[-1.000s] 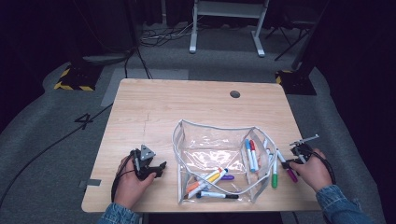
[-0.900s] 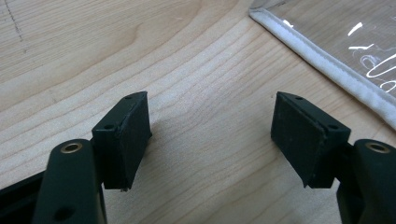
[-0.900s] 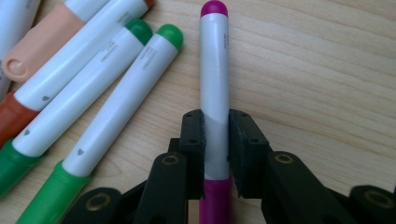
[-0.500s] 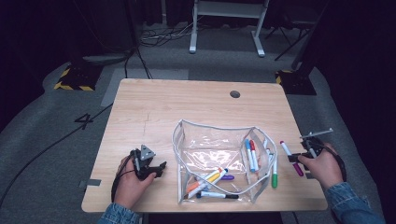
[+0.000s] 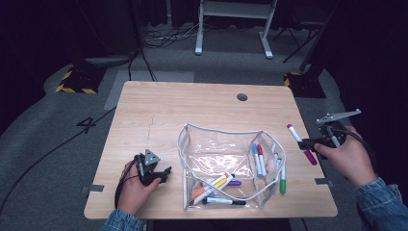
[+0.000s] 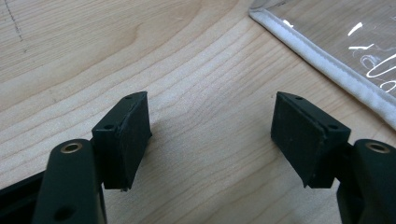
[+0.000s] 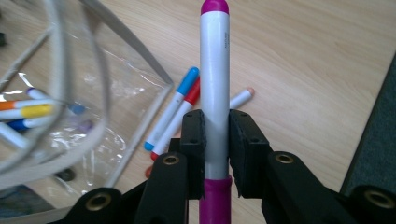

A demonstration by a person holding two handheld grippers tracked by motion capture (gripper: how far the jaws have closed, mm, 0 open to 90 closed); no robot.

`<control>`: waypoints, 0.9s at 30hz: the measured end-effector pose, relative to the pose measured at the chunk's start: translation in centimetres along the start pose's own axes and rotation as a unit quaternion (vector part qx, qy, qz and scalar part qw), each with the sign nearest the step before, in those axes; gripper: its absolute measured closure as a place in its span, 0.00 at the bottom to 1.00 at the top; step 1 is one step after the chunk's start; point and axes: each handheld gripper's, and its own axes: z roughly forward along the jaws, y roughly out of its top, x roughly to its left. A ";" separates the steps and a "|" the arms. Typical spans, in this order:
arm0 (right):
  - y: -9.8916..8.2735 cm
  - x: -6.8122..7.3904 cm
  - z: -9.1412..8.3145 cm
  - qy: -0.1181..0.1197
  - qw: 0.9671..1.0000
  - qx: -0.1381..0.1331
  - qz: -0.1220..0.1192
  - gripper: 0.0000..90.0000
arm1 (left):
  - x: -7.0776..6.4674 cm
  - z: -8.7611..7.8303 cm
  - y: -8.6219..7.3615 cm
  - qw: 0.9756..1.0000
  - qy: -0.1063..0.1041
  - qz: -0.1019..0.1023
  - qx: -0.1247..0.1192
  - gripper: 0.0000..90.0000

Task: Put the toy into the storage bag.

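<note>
A clear zip pouch (image 5: pixel 226 154) lies open on the wooden table (image 5: pixel 192 110) with several markers (image 5: pixel 216 185) inside. My right gripper (image 5: pixel 312 143) hovers at the table's right edge, shut on a white marker with magenta ends (image 5: pixel 299 140). In the right gripper view the marker (image 7: pixel 214 70) stands straight up between the jaws of the right gripper (image 7: pixel 216 135), with the pouch (image 7: pixel 100 60) to its left. My left gripper (image 5: pixel 166 174) rests on the table left of the pouch. Its jaws stand wide open over bare wood in the left gripper view (image 6: pixel 210 135).
A blue marker (image 7: pixel 175 105) and a red marker (image 7: pixel 184 114) lie together at the pouch's right edge. A green marker (image 5: pixel 282 180) lies along the pouch's right side. The table has a cable hole (image 5: pixel 242 96) at the back. The pouch's white zip edge (image 6: pixel 327 60) lies just ahead of the left gripper.
My right gripper has carried the magenta marker to the right and farther from the pouch, lifting it off the table. The left gripper has stayed still.
</note>
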 end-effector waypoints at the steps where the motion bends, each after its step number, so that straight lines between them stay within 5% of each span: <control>1: 0.6 0.6 -0.4 0.005 1.000 -0.004 -0.008 0.86 | 0.0 0.0 0.0 1.000 0.000 -0.001 0.000 0.32; 12: 4.7 6.0 -2.3 0.043 0.995 -0.014 -0.091 0.85 | 0.0 0.1 0.1 1.000 -0.003 0.005 0.003 0.29; 27: 7.9 12.8 -0.2 0.112 0.978 0.011 -0.175 0.85 | -0.3 0.6 0.5 1.000 -0.009 0.015 0.016 0.14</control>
